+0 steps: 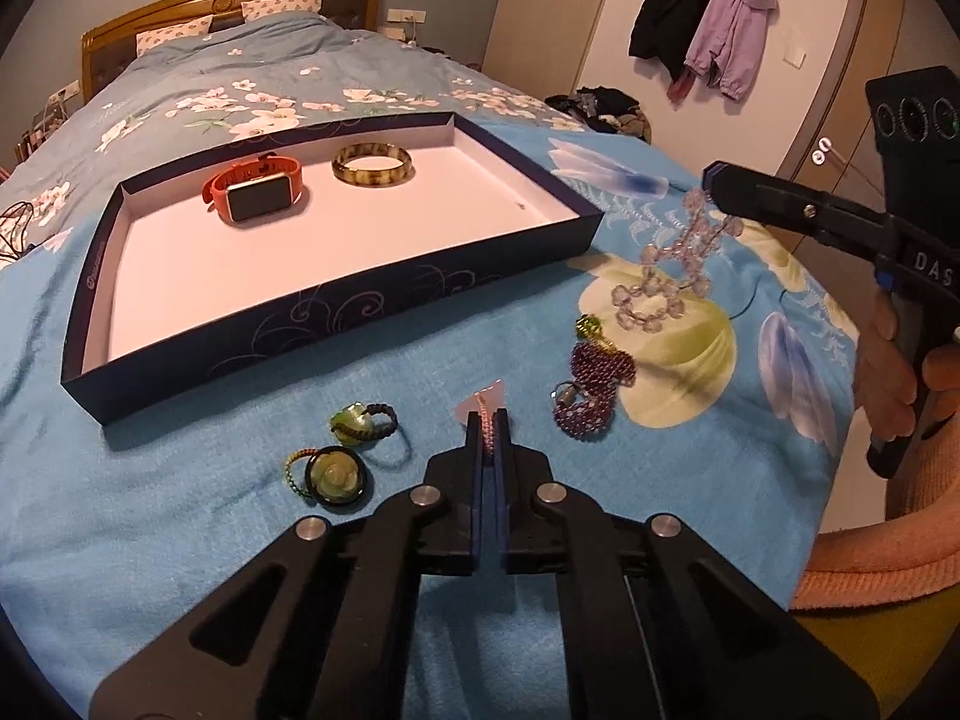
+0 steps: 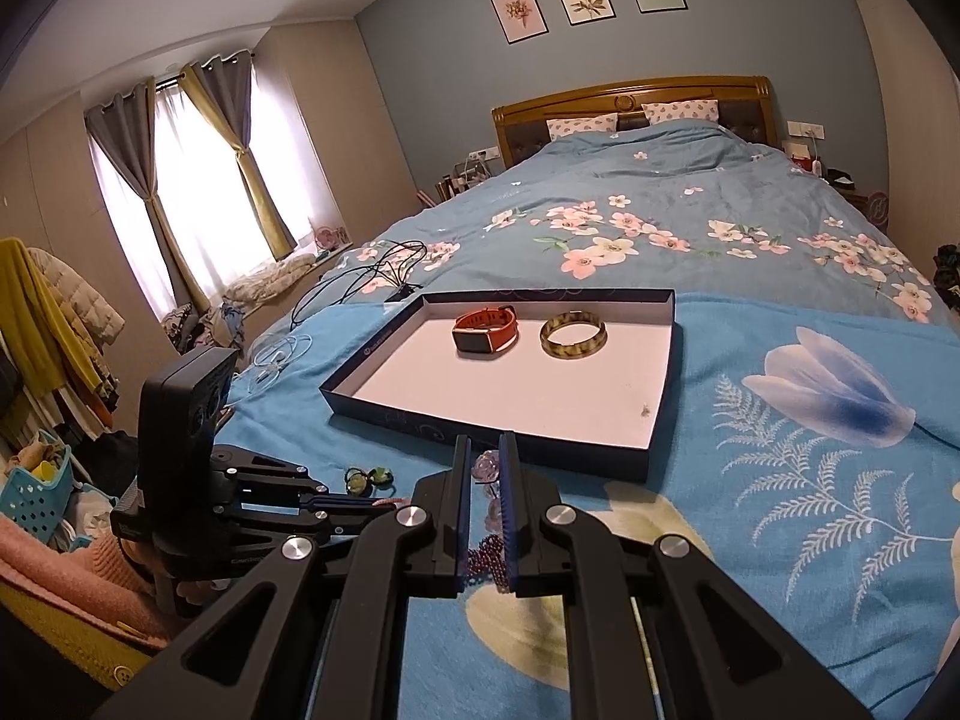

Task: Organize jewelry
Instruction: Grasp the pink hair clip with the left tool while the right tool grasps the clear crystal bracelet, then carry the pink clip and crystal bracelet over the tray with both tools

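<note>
The tray [image 1: 336,294] sits on the blue blanket [image 1: 180,510] at the foot of the bed, its white floor open to both grippers. Already in it are a red watch [image 1: 255,192] and, just beside that, a mottled bangle [image 1: 373,164]. They lie along the far wall, which I take to be deliberate, since it leaves the near half free for what is still loose.

The right gripper [image 1: 711,180] has its jaws drawn in on the top of a clear bead strand [image 1: 672,264]. The strand hangs from the tips and its lower loop lies on the blanket beside the tray's near right corner. Pinching it at one end looks sensible, as the beads trail in a line instead of bunching.

The left gripper [image 1: 487,438] is nearly closed on a thin pink chain [image 1: 485,429], which runs up between its fingers with a pale tag past the tips. Gripping so slim a piece deep between the pads should keep it from slipping out.

Waiting on the blanket are a purple bead piece [image 1: 591,387] to the right of the left gripper and two shell rings [image 1: 348,450] to its left, all near the tray's front wall and so within easy reach. A tangle of cables [image 2: 384,276] lies farther up the bed, well apart from the work.
</note>
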Demonstrator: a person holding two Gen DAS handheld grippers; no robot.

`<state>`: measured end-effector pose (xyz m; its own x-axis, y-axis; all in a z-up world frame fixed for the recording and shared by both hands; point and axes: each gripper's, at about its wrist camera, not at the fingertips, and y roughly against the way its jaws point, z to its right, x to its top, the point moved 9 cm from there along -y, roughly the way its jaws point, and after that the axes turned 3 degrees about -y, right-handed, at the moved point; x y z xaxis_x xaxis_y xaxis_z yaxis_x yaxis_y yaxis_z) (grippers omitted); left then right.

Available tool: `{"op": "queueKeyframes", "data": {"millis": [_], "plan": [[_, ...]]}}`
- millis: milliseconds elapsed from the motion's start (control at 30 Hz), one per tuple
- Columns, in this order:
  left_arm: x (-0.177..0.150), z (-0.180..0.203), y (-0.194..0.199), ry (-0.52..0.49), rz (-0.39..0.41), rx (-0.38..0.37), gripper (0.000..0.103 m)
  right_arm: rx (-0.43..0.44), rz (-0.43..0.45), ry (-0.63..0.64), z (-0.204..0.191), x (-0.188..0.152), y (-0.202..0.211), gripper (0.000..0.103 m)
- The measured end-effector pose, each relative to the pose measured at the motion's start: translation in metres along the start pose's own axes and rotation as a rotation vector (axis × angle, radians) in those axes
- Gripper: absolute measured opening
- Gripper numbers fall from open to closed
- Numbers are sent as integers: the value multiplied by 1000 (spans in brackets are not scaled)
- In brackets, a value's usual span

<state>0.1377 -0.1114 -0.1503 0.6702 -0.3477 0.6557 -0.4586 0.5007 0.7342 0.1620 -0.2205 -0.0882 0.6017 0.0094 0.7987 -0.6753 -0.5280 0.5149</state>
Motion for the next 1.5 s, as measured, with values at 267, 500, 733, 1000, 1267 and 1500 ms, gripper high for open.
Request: {"op": "queueKeyframes", "data": {"millis": [267, 500, 733, 1000, 1267, 1500], "plan": [[15, -1, 20, -5, 65, 10, 3, 10, 19, 13, -2, 14, -5, 7], [33, -15, 36, 8, 113, 40, 3, 19, 40, 33, -6, 33, -12, 7], [50, -35, 42, 27, 139, 71, 3, 23, 63, 47, -9, 59, -27, 7], [69, -61, 38, 34, 141, 116, 3, 28, 33, 24, -5, 73, -59, 7], [76, -83, 25, 60, 114, 144, 3, 14, 10, -3, 2, 82, -92, 7], [80, -98, 7, 63, 80, 179, 3, 14, -19, -26, 3, 86, -122, 7]]}}
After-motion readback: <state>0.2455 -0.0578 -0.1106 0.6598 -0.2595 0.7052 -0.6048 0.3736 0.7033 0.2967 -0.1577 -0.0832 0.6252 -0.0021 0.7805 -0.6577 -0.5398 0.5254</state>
